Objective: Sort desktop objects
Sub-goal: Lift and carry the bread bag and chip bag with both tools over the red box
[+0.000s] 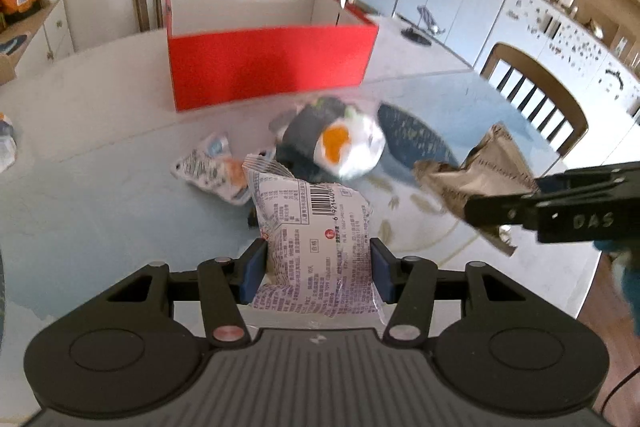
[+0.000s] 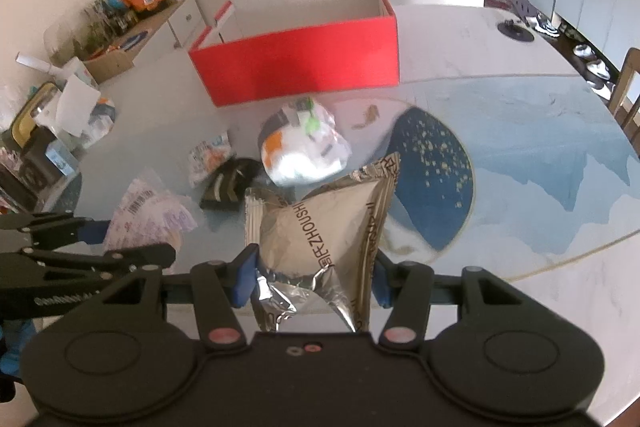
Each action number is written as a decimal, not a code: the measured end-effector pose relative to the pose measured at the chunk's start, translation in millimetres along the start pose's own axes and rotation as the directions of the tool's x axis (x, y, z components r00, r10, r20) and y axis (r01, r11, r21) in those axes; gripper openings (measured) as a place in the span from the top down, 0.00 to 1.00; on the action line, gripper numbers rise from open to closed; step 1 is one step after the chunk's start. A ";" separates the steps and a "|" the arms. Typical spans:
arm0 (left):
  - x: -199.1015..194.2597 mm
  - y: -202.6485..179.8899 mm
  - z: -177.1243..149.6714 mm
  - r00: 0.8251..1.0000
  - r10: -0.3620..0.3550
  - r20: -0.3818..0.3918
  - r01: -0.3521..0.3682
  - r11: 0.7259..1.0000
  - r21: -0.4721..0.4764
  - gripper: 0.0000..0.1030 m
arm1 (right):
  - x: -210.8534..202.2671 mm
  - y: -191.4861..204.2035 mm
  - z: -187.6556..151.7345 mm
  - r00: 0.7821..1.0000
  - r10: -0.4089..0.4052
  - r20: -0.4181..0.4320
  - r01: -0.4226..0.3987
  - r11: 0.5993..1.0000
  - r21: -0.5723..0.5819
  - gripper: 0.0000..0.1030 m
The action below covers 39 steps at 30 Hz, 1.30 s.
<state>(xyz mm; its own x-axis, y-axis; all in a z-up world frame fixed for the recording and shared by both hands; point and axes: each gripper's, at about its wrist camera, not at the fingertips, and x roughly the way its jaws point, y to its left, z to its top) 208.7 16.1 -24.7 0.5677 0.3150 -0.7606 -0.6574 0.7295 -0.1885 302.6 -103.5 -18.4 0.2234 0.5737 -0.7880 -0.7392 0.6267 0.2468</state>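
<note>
1. The left claw [image 1: 318,267] is pinching a white-and-purple packet [image 1: 310,227] by its lower half, with the pads pressed into its sides; the puffy bag could be slipping out if the squeeze is loosening on the way to the red box [image 1: 268,63].
2. The right claw [image 2: 314,277] is clamping a silver packet [image 2: 324,231] by a crumpled corner, well short of the red box; that thin foil grip is looking likely to tear or slide.
3. Both claws are travelling side by side, so they are risking a knock.
4. Loose packets [image 1: 208,171] and a round white-and-orange pack [image 1: 348,143] are lying on the worktop [image 1: 100,147] just before the red box; a low carry could be dragging them.
</note>
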 end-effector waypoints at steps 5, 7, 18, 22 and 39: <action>-8.4 -4.5 12.0 1.000 -0.004 0.026 0.004 1.000 -0.006 0.49 | -5.9 4.3 9.0 1.000 0.003 0.017 -0.002 1.000 -0.012 0.47; -8.8 -5.2 16.5 1.000 0.000 0.031 0.001 1.000 -0.011 0.49 | -6.6 4.7 13.4 1.000 0.006 0.016 -0.006 1.000 -0.011 0.47; -1.1 -6.3 60.0 0.998 0.024 0.056 -0.021 0.999 -0.046 0.49 | -9.7 -3.2 57.9 0.997 0.061 0.057 -0.058 0.997 -0.048 0.47; 4.9 -3.2 78.3 0.997 0.042 0.063 -0.038 0.998 -0.058 0.49 | -5.7 -8.6 77.3 0.995 0.074 0.064 -0.070 0.995 -0.072 0.47; 23.9 16.2 148.4 0.993 0.074 0.094 -0.061 0.989 -0.131 0.49 | 20.5 -15.9 145.8 0.991 0.111 0.069 -0.098 0.980 -0.176 0.47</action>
<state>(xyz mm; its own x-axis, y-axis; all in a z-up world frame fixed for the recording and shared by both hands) 285.2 125.5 46.2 0.5613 0.4236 -0.7110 -0.7502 0.6231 -0.2211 411.6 -24.9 43.8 0.1834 0.6751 -0.7146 -0.8575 0.4653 0.2194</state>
